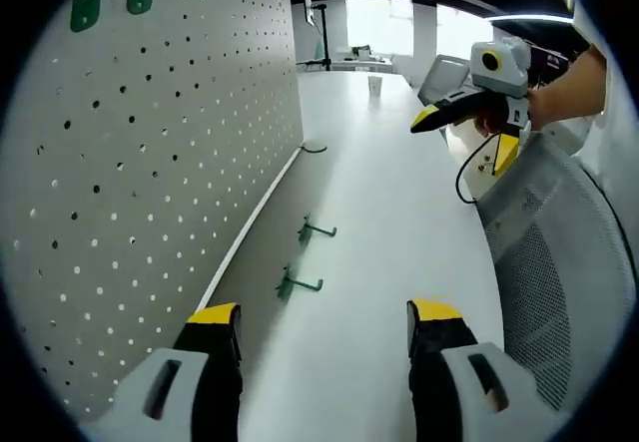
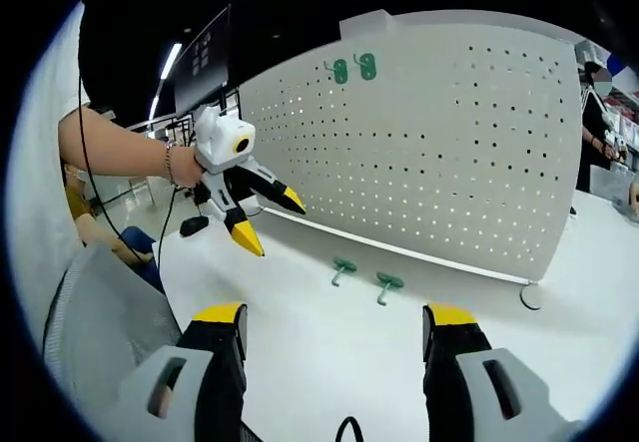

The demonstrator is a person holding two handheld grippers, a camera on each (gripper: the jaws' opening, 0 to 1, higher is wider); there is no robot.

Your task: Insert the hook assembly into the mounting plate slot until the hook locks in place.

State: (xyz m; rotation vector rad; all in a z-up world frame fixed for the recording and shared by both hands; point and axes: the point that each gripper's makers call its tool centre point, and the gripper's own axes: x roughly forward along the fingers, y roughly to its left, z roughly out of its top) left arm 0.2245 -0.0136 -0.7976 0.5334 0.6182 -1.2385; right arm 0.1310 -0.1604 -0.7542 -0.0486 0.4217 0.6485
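Left gripper view: my left claw (image 1: 324, 337) gapes empty over the table (image 1: 399, 213); two green hooks (image 1: 300, 284) lie along the table's edge at the pegboard (image 1: 150, 163) foot. Right gripper view: my right claw (image 2: 334, 340) is apart too, hooks (image 2: 364, 280) ahead (two more already hung high). A careless pinch could skid a hook under the board.
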